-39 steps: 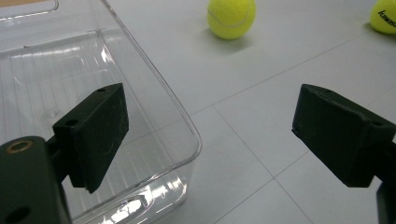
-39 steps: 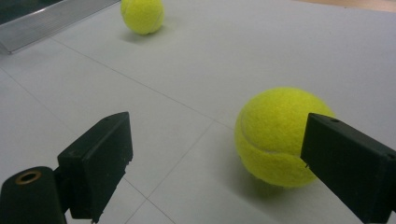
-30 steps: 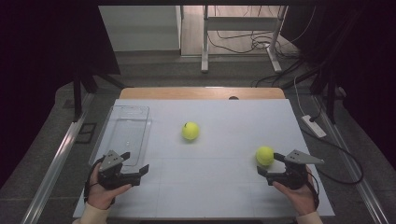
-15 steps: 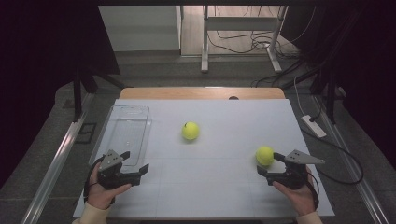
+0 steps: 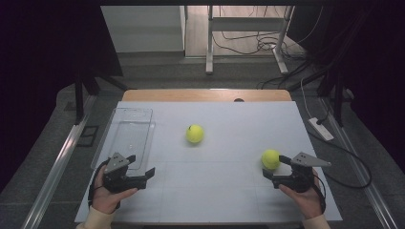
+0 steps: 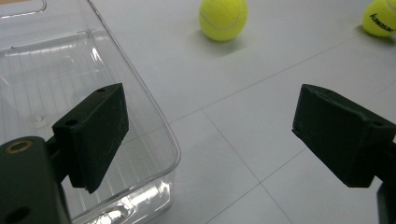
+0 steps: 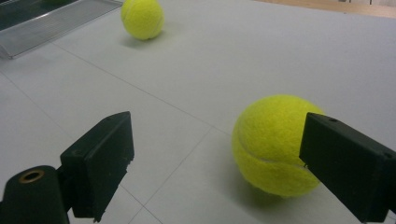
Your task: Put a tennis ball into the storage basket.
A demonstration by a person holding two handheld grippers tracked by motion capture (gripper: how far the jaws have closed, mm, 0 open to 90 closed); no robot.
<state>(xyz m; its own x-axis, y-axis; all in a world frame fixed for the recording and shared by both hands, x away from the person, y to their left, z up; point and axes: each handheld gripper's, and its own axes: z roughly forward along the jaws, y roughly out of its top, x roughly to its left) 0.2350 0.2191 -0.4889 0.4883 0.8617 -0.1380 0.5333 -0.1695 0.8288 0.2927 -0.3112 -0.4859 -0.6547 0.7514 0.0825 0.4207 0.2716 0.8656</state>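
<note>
- High view: two yellow tennis balls lie on the white desk (image 5: pixel 219 191). The near tennis ball (image 5: pixel 270 159) sits at the right, just beside the tip of the right tongs (image 5: pixel 273 168); the far tennis ball (image 5: pixel 195 133) rests mid-desk, well apart from both hands. A ball is round, so it has no long axis; the far one shows a small dark mark on top. A clear plastic tray (image 5: pixel 125 136) lies lengthwise, away from the person, at the left. Nothing has shifted since the earlier frames: balls, tray and both hands keep their places. The left hand (image 5: pixel 106 195) holds the left tongs (image 5: pixel 150 171) low and level, pointing right; the right hand (image 5: pixel 302 198) holds its tongs level, pointing left.
- Left gripper view: the left tongs (image 6: pixel 208 133) gape open on bare desk, one jaw over the tray's near corner (image 6: pixel 154 121). Both balls lie far ahead, the near one (image 6: pixel 382 17) with black lettering facing the camera.
- Right gripper view: the right tongs (image 7: pixel 215 158) stand wide open; the near ball (image 7: pixel 273 142) lies beside the right-hand jaw, partly hidden by it, whether touching I cannot tell. The far ball (image 7: pixel 142 17) sits near the tray.
</note>
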